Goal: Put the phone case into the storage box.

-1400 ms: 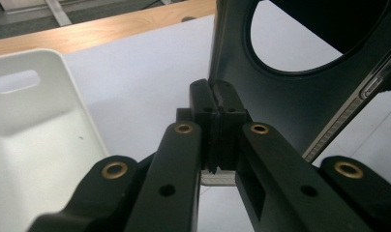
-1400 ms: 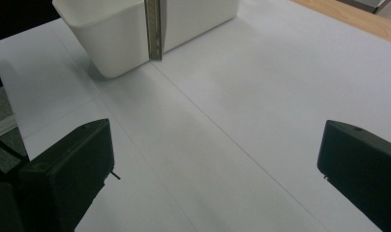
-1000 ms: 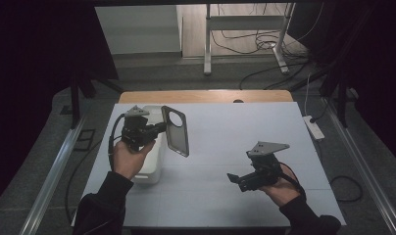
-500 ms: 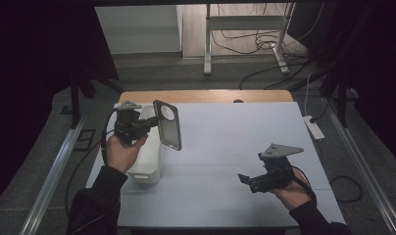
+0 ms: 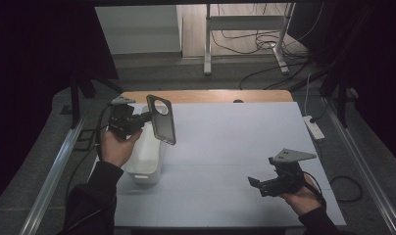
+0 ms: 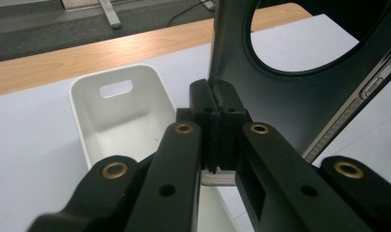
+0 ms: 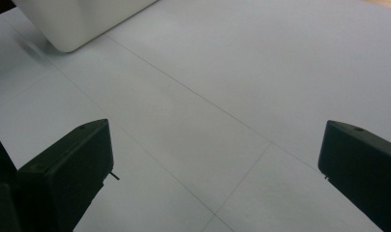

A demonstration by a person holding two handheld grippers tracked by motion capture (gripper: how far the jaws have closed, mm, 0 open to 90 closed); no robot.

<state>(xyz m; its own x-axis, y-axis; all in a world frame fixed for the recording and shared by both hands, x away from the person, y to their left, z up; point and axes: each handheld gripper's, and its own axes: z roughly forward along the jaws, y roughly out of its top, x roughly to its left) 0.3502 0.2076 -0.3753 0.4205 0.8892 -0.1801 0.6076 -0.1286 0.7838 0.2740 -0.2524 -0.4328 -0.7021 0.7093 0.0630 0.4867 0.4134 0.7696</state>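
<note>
My left gripper [image 5: 148,116] is shut on the edge of a dark phone case [image 5: 161,120] with a large round camera cutout, held upright above a white bin [image 5: 146,161]. In the left gripper view the jaws [image 6: 216,104] pinch the case [image 6: 300,96] at its rim, and the empty bin [image 6: 113,71] lies below with a handle slot in its far wall. My right gripper [image 5: 252,183] hovers low over the near right of the white table, open with nothing between its fingers [image 7: 215,154]. A corner of the bin [image 7: 82,21] sits far ahead of it.
The white table cover [image 5: 225,142] has a wooden strip [image 5: 210,96] along its far edge. A power strip [image 5: 312,126] lies off the right edge. Metal rails run along both sides, and cables and a stand's legs [image 5: 245,49] are on the floor beyond.
My left hand carried the case a little left and farther away over the bin. My right hand drew back toward the near right corner of the table.
</note>
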